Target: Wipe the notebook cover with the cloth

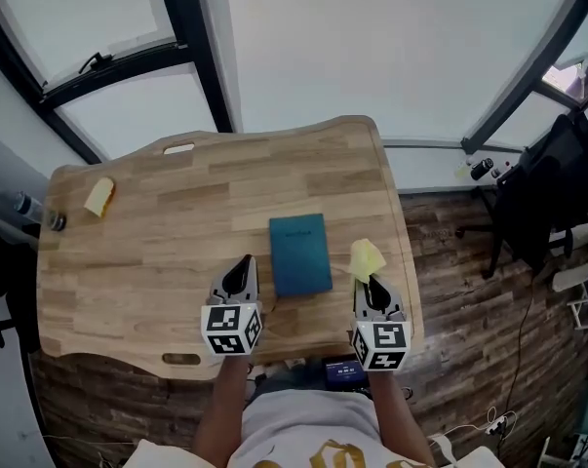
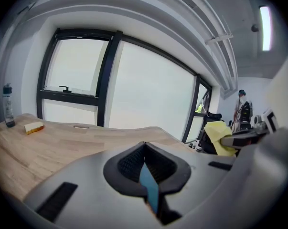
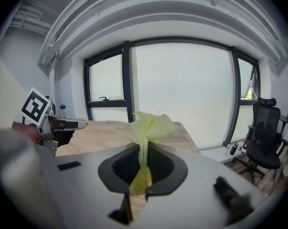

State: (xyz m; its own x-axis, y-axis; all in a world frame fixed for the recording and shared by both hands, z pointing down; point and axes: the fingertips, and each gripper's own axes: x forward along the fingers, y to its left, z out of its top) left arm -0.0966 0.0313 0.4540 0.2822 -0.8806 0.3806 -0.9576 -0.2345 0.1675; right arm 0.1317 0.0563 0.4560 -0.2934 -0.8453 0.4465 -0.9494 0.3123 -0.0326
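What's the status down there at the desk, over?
Right gripper shut on yellow cloth, just right of notebook. Left gripper shut, at notebook's left. Notebook flat on table, cover bare, nothing in the way.

Wooden worktop (image 1: 157, 252) sitting on dark wood-plank floor (image 1: 450, 271); black-framed windows (image 1: 391, 47) running along 12 o'clock; black office chair (image 1: 547, 188) standing at 3 o'clock.

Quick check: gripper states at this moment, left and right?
Left gripper: shut, jaws together, nothing clamped.
Right gripper: shut on the yellow cloth.
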